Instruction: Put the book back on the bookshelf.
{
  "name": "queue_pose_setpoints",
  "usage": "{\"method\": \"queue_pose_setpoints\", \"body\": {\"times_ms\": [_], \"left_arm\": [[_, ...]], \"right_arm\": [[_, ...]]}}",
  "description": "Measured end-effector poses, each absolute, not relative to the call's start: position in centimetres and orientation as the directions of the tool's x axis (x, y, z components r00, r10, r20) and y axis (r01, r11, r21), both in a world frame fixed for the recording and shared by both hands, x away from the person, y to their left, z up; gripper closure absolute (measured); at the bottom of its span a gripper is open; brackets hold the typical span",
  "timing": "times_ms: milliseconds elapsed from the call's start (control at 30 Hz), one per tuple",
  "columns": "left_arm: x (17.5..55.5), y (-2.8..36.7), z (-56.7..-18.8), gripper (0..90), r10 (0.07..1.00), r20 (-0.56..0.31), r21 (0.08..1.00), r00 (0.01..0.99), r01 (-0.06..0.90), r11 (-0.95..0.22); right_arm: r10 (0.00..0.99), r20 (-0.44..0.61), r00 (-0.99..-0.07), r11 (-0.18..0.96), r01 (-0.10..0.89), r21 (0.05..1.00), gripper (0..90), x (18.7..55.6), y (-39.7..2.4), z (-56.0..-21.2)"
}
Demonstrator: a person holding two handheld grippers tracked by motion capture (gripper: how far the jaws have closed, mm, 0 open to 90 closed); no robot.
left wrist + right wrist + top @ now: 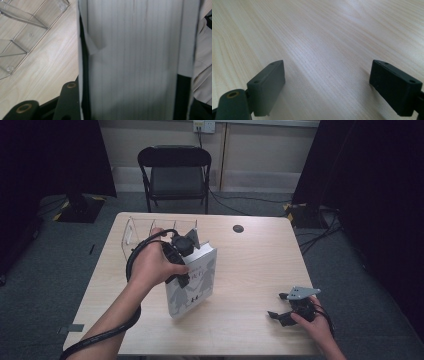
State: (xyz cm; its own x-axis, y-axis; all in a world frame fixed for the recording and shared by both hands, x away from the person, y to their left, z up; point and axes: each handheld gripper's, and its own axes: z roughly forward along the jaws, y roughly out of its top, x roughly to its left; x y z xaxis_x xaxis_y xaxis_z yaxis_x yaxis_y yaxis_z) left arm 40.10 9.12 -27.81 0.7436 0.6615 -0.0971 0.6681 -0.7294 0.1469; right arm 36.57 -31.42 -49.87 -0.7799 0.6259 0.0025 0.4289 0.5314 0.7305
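Upright, book (192,282) clamped, likely beside rack (137,232)

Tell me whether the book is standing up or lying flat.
Standing, tilted: the book rests on its bottom edge on the table, clamped by the left gripper.

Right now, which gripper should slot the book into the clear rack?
Left. The left gripper already clamps the book upright beside the clear rack; the right gripper rests open, far off.
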Motion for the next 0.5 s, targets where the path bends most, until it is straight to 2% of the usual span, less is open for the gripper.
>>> {"method": "queue_pose_setpoints", "body": {"times_ms": [500], "left_arm": [[40.45, 9.92, -27.47, 52.9, 0.696, -0.105, 0.133, 0.711, 0.703, -0.698]], "right_arm": [[0.626, 0.003, -0.78, 0.532, 0.429, 0.73, 12.5, 36.57, -31.42, -49.87]]}}
